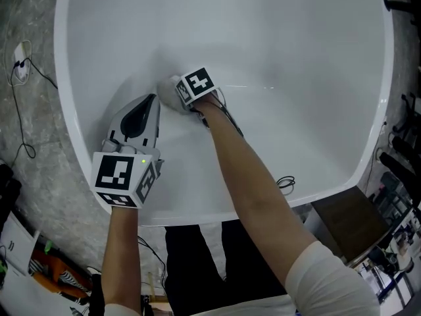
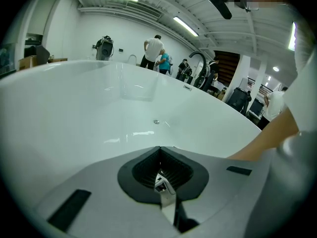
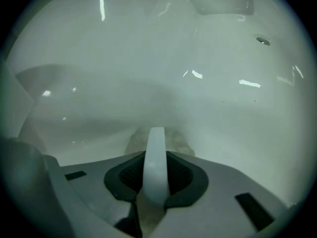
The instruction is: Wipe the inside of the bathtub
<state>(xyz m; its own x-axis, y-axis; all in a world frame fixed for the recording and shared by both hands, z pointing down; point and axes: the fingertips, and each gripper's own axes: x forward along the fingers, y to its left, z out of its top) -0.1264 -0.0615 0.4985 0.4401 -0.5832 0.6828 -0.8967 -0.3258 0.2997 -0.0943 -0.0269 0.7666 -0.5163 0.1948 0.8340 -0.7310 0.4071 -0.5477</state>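
The white bathtub [image 1: 296, 45] fills the head view. My right gripper [image 1: 179, 97] reaches down into it, its marker cube [image 1: 197, 84] facing up, and it is shut on a pale cloth [image 1: 168, 93] pressed against the tub's inner wall. In the right gripper view the cloth [image 3: 157, 142] sits bunched beyond the jaw tips, with a white strip [image 3: 155, 162] clamped between them. My left gripper [image 1: 150, 101] hovers just left of the cloth, over the tub's near wall. It is shut with nothing between its jaws [image 2: 160, 150].
A small round metal fitting [image 2: 156, 121] sits in the tub's far wall. Cables and a plug [image 1: 21, 64] lie on the grey floor to the left. A dark brown board [image 1: 348, 222] stands by the right rim. Several people [image 2: 154, 51] stand far behind the tub.
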